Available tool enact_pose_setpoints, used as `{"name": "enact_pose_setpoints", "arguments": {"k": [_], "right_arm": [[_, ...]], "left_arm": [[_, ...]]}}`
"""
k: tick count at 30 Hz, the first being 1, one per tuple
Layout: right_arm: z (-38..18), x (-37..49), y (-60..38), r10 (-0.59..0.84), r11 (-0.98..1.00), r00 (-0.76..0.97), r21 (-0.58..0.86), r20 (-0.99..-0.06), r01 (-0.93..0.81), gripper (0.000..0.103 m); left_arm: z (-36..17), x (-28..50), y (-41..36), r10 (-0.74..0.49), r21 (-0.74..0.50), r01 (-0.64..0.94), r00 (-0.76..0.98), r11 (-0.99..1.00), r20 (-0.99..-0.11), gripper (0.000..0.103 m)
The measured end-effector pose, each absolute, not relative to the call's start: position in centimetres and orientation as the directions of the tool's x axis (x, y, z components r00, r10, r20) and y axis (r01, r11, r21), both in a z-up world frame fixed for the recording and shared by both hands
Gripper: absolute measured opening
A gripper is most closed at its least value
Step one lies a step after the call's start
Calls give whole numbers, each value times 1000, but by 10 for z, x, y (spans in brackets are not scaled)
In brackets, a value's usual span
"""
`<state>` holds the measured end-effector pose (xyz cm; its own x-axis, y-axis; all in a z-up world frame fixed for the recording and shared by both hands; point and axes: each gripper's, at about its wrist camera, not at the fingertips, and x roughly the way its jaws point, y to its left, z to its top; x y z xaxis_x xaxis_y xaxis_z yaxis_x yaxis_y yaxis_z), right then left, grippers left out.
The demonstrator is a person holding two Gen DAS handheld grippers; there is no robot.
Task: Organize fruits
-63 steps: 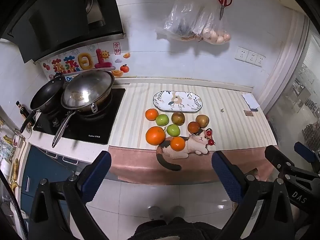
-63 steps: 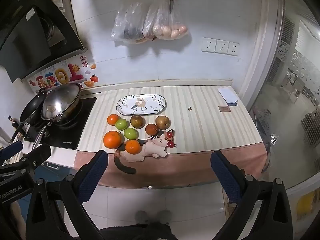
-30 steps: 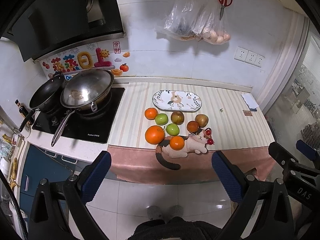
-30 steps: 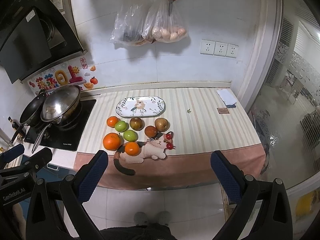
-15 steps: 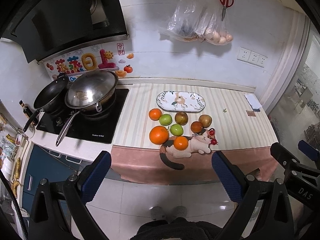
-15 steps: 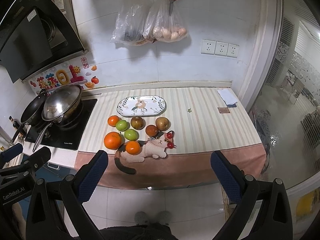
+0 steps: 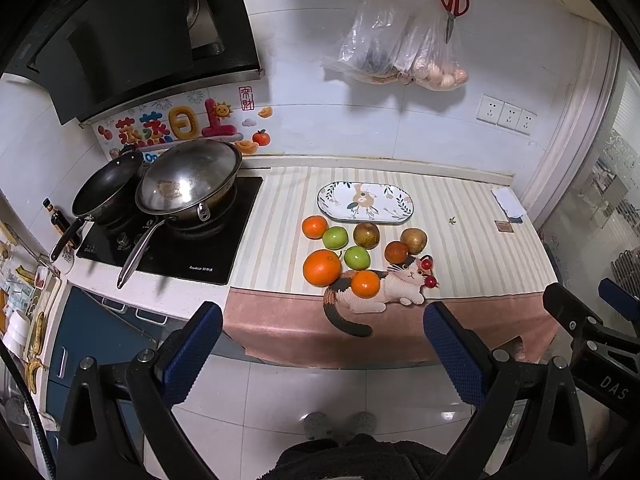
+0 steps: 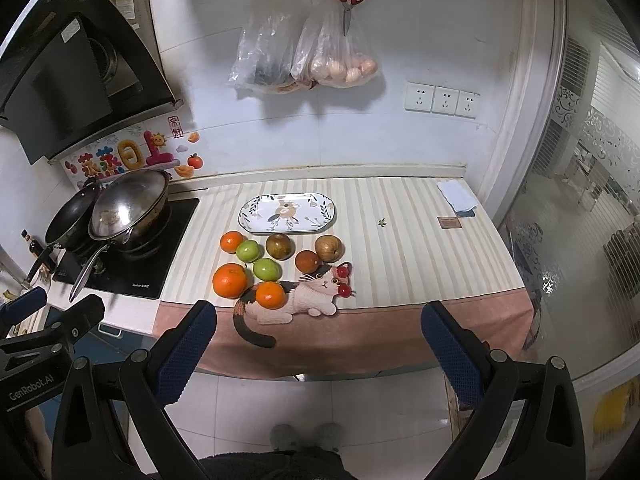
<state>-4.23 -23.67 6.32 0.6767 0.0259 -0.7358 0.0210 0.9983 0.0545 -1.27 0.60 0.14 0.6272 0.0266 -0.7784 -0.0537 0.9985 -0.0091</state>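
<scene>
On the striped worktop (image 7: 452, 200), oranges (image 7: 322, 267), green fruits (image 7: 335, 237) and brown fruits (image 7: 366, 235) are sitting clustered at 6 o'clock of the floral plate (image 7: 365, 203). Both the left hand-held gripper (image 7: 320, 344) and right hand-held gripper (image 8: 318, 342) are hovering before the worktop, jaws spread wide, holding nothing. "GenRobot.AI" is showing on the left one.

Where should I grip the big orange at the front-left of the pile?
Take the big orange across its widest middle, coming from above with the right gripper. It is round, its left side is free, but a green fruit sits close on its right.
</scene>
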Motion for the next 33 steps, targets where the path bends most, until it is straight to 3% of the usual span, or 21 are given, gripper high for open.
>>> {"name": "enact_pose_setpoints", "arguments": {"k": [33], "right_arm": [[67, -54, -227, 45, 998, 680, 70, -732, 10, 103]], "left_arm": [[1, -25, 12, 26, -12, -57, 628, 998, -778, 103]]}}
